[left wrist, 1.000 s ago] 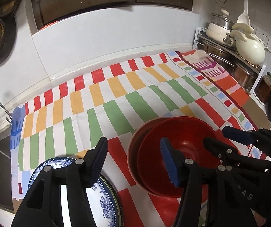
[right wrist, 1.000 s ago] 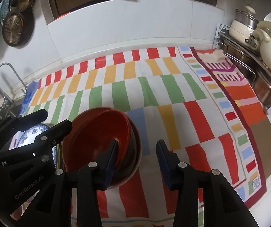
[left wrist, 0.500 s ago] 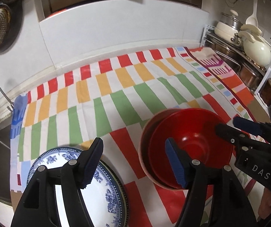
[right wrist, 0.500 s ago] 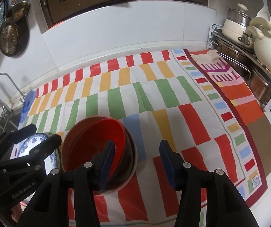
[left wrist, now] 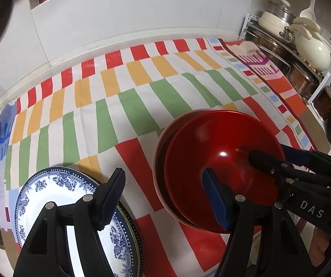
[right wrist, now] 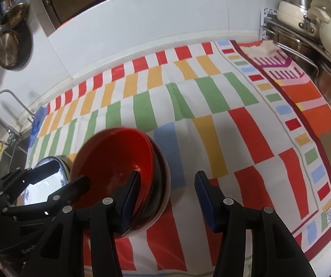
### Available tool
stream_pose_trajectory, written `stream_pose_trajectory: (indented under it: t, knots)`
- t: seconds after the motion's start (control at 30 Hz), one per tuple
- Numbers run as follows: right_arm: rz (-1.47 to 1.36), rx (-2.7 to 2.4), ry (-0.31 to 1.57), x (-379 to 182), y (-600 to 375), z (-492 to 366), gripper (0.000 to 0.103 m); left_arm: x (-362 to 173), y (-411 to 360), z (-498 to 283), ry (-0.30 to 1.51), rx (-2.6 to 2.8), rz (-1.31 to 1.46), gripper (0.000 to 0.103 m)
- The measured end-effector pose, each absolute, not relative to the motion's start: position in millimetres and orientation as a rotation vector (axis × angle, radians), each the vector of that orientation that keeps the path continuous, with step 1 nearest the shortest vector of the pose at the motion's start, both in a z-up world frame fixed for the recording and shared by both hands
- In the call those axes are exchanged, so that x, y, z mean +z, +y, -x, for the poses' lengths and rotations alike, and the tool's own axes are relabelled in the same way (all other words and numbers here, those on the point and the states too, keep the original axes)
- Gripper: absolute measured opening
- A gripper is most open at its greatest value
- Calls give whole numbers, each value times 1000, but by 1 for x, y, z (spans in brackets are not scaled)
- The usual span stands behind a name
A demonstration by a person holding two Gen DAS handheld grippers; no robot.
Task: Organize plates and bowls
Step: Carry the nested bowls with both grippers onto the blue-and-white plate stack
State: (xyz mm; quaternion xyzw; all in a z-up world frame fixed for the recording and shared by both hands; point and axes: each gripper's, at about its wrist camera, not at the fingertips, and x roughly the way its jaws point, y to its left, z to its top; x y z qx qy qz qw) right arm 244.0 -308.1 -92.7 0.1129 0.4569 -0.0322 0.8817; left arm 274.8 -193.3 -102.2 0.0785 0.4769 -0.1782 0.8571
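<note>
Left wrist view: left tongs (left wrist: 163, 198) open, nothing gripped; one finger over the blue-patterned plate (left wrist: 56, 198), the other over the red bowls (left wrist: 218, 164), nested on the striped cloth (left wrist: 124, 97) covering the surface. Right tongs (left wrist: 278, 155) straddle the bowls' far rim.

Right wrist view: right tongs (right wrist: 166, 192) open, apparently clear of the rim between them; red bowls (right wrist: 117, 157) lower left, plate (right wrist: 50, 173) partly hidden beyond.

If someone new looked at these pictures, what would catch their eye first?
Probably the stacked red bowls near the front of the brightly striped tablecloth, with the right gripper straddling their rim. Next, the blue-and-white plate at the cloth's front left corner, under the open left gripper.
</note>
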Motion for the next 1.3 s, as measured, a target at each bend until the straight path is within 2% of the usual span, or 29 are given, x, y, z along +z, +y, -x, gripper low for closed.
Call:
stream_pose_trajectory:
  t: [0.43,0.67,0.83,0.97,1.07,1.3]
  knots:
    - [-269,-59,1045,-123,-310,-256,49,-128,-192,-290,1088,-368,-137,68]
    - [-284,-44,1068,-133,-310,-261,42,-136,-192,-295,1115,-377,-117,67]
    - [-292,-27,1075,-135,-306,-264,39,-139,-191,-298,1135,-395,-77,55]
    - [-302,-14,1081,-137,-305,-265,35,-139,-193,-299,1148,-422,-37,38]
    - [-310,0,1087,-137,-304,-266,29,-138,-196,-299,1156,-414,-33,36]
    - [-320,-15,1104,-136,-304,-268,29,-137,-198,-302,1173,-383,-15,36]
